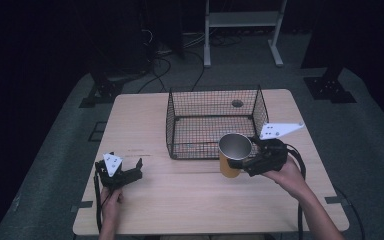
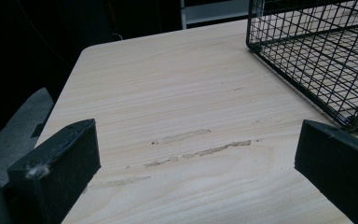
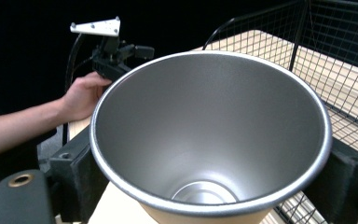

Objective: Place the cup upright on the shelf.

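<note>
Right gripper view had the right gripper (image 3: pixel 212 154) clamped on a yellow steel-lined cup (image 3: pixel 209 135), upright, just beside the black wire mesh basket (image 1: pixel 212 120). Left gripper (image 1: pixel 121 172) sat apart, empty, on the pale wooden table (image 1: pixel 180 195). Risk: cup clipping basket rim, slipping from jaws.

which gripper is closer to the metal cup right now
Right. The right gripper has its jaws shut on the cup beside the wire basket; the left gripper sits open, well apart.

Left black two-jaw gripper (image 1: pixel 125 176) sits low, jaws spread wide; right black two-jaw gripper (image 1: pixel 240 162) has its jaws clamped tight, forearm angled in.
</note>
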{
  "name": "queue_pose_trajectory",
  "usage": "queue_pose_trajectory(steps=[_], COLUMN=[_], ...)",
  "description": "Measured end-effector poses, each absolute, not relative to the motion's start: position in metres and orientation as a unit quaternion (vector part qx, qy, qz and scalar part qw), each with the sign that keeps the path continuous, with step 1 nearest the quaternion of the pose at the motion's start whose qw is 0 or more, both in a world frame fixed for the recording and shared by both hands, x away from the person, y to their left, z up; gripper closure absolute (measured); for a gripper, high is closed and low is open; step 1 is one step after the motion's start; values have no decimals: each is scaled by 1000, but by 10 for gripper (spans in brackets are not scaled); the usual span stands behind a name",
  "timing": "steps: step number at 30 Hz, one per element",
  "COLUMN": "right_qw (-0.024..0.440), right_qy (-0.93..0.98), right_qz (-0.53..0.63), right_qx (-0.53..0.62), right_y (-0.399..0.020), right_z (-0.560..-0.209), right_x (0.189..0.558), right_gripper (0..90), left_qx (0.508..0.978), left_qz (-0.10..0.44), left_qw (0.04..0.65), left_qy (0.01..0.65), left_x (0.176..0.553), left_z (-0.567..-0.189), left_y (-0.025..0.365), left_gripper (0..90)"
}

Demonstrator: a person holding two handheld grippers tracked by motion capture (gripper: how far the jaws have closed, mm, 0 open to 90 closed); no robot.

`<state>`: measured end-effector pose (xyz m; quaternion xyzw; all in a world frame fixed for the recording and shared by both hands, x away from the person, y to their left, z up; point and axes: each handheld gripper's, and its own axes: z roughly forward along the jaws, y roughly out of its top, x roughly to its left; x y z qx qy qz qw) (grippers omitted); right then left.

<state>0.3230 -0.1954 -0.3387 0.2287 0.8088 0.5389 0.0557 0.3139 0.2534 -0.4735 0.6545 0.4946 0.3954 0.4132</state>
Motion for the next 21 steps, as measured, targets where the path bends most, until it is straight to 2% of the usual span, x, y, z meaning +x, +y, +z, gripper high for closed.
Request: queue_pose_trajectory(steps=[21], right_qw=[56], right_qy=[809], right_qz=[536], right_qx=[237], right_y=[-188], right_z=[-305], right_x=[366], right_gripper=[124], left_qx=[655], left_qz=[395], left_qw=[413], left_qy=[495], left_x=[314], left_z=[-473], left_y=[254], left_gripper=[0])
